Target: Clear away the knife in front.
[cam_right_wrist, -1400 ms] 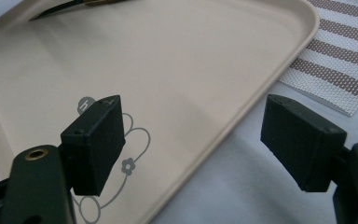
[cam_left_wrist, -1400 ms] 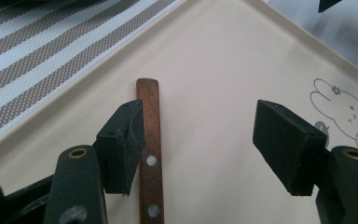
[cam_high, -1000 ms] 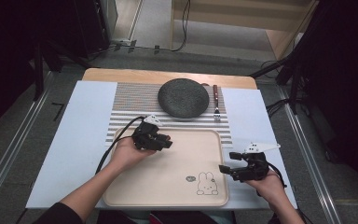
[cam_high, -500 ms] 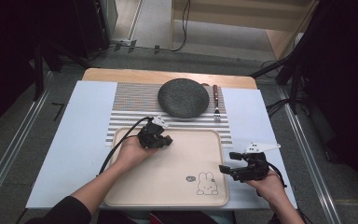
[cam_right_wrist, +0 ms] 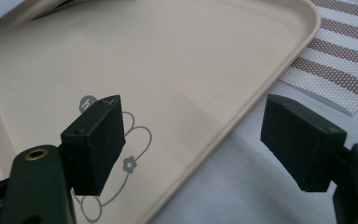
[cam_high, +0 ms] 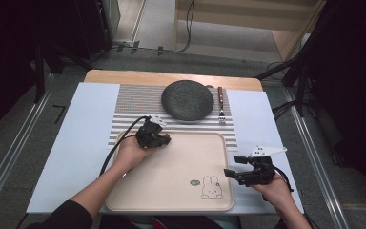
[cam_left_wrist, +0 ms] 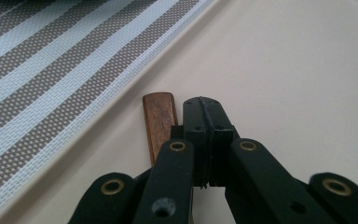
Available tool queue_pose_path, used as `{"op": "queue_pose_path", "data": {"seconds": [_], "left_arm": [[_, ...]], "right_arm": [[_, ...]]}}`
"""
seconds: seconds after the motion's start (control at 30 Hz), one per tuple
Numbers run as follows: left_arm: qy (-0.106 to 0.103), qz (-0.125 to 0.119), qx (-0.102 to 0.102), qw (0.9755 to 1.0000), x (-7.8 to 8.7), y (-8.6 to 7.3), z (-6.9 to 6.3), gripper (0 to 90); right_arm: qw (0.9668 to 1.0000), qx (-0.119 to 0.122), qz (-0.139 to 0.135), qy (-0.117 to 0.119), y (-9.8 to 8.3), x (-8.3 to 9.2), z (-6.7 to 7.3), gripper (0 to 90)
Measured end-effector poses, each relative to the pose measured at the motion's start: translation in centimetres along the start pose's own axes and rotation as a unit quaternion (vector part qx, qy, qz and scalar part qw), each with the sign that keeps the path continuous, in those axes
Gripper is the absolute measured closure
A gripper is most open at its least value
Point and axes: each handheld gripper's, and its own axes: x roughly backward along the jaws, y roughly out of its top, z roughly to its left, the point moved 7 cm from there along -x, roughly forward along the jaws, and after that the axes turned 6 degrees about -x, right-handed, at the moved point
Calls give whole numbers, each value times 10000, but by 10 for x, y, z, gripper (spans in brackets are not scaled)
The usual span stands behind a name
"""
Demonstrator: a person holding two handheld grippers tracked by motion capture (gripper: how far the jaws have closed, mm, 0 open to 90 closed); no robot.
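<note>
at the left gripper's tip: left gripper (cam_left_wrist: 204,106) pinched fully together on nothing; wooden handle (cam_left_wrist: 159,119) lies just beside its left jaw, flat on the tray (cam_left_wrist: 284,70).
step: likely grasping the handle; the jaws sit beside it, not around it.
next move: open, shift over the handle, close.
right gripper (cam_right_wrist: 196,128): spread wide, above the tray's edge.
ahead of the left gripper: striped mat (cam_left_wrist: 51,70), plate (cam_high: 187,99), fork (cam_high: 221,102); nothing blocks.

our left gripper (cam_high: 164,139) sits low with its jaws pressed flat together, having just been closing with nothing between them. our right gripper (cam_high: 229,172) hovers level, jaws spread wide apart, pointing toward the left.
</note>
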Motion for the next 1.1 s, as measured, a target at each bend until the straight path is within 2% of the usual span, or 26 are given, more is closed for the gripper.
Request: {"op": "queue_pose_path", "data": {"seconds": [0.43,0.8,1.1], "left_arm": [[102,-11,248,9996,10,-9,16,900],[166,-12,501,9986,24,-23,28,900],[247,71,526,9983,37,-36,37,900]], "right_arm": [[10000,6,11,6,0,0,0,199],[10000,18,19,10,0,0,1,199],[10000,13,21,0,0,1,1,199]]}}
